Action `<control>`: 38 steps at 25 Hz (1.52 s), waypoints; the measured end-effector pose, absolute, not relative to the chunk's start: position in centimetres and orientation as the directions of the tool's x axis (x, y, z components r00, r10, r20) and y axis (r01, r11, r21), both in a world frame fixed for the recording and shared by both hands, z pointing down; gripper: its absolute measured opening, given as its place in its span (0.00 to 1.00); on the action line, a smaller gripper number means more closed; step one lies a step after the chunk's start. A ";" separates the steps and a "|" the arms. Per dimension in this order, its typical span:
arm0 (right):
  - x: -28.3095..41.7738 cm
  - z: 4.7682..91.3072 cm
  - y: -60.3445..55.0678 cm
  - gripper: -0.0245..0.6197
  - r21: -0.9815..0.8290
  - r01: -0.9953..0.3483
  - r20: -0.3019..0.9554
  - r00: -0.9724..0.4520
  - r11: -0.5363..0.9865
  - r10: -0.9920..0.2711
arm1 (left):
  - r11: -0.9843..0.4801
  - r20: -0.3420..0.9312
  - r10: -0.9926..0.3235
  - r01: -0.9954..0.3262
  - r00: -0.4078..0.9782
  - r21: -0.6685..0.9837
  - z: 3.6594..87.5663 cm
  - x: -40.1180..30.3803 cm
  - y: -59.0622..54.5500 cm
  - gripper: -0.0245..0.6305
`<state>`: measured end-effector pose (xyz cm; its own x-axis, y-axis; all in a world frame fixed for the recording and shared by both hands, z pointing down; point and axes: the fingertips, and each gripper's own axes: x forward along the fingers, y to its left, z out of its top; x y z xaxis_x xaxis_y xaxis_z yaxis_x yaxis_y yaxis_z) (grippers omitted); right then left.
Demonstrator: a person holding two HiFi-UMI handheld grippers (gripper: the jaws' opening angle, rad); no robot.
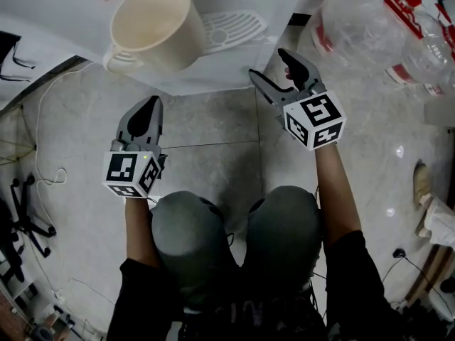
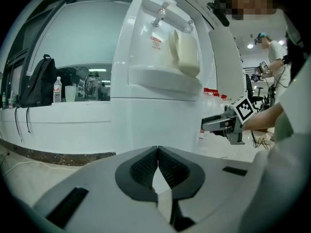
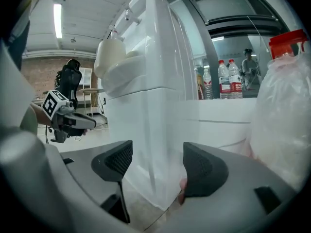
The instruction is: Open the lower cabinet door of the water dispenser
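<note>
The white water dispenser [image 2: 160, 76] stands just ahead of me, with a cream cup [image 1: 153, 25] on its drip tray. Its lower cabinet front [image 2: 155, 125] is plain white; I see no handle. My right gripper [image 1: 269, 64] is open at the dispenser's right front corner. In the right gripper view the cabinet's vertical corner edge [image 3: 148, 149] stands between the spread pads, which do not touch it. My left gripper [image 1: 146, 116] is shut on nothing and held low before the cabinet front, short of it. I cannot tell whether the door stands ajar.
A large clear water bottle [image 1: 377, 27] with red labels lies to the right of the dispenser. Cables [image 1: 43, 133] trail over the tiled floor at left. My knees [image 1: 234, 233] are below the grippers. A counter with a backpack [image 2: 39, 81] runs to the left.
</note>
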<state>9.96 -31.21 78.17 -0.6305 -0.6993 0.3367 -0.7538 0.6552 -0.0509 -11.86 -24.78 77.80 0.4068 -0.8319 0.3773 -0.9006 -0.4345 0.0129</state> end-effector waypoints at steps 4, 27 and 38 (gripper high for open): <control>9.5 78.0 -31.8 0.54 -0.048 -0.745 0.339 -0.639 0.665 -0.691 | -0.448 0.377 -0.824 -0.894 0.422 0.021 77.9 -11.4 -24.9 0.06; 8.7 77.8 -32.5 0.48 -0.069 -0.765 0.341 -0.621 0.640 -0.706 | -0.506 0.393 -0.782 -0.861 0.484 0.052 78.5 -10.2 -24.4 0.06; 8.8 77.8 -32.3 0.45 -0.067 -0.776 0.341 -0.609 0.627 -0.716 | -0.510 0.402 -0.776 -0.859 0.486 0.053 78.7 -10.2 -24.4 0.06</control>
